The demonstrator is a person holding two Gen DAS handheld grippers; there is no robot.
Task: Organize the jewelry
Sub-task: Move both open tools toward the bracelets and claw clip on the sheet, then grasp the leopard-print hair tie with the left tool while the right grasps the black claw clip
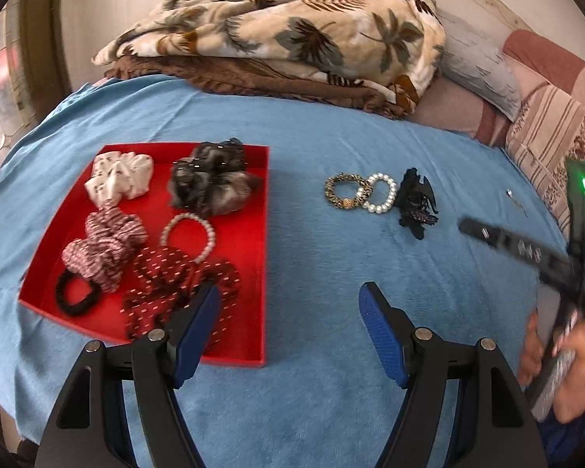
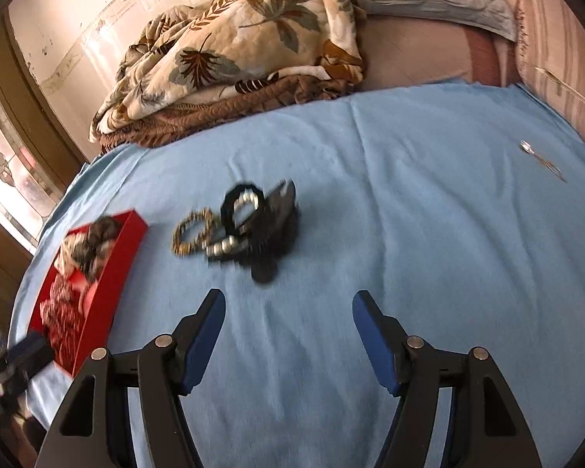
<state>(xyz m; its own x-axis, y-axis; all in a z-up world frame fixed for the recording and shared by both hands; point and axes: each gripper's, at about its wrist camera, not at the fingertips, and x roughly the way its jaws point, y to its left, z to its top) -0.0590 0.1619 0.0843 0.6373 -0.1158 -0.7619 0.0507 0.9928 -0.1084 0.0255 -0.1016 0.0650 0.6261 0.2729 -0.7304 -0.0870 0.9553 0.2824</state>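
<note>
Currently we hold both jaws apart, empty: left gripper beside red tray, right gripper near pearl bracelet on blue cloth.

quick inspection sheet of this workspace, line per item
surface: blue cloth spread over a bed
job's things: red tray holding scrunchies, a pearl bracelet and a black hair tie; on the cloth, a leopard-print bracelet, a white pearl bracelet and a black hair claw
clutter: small metal item near the far right edge, too small to identify
grippers: left gripper and right gripper both open and empty
cables: nothing seen
surroundings: leaf-print blanket, pillow, wall, window
</note>
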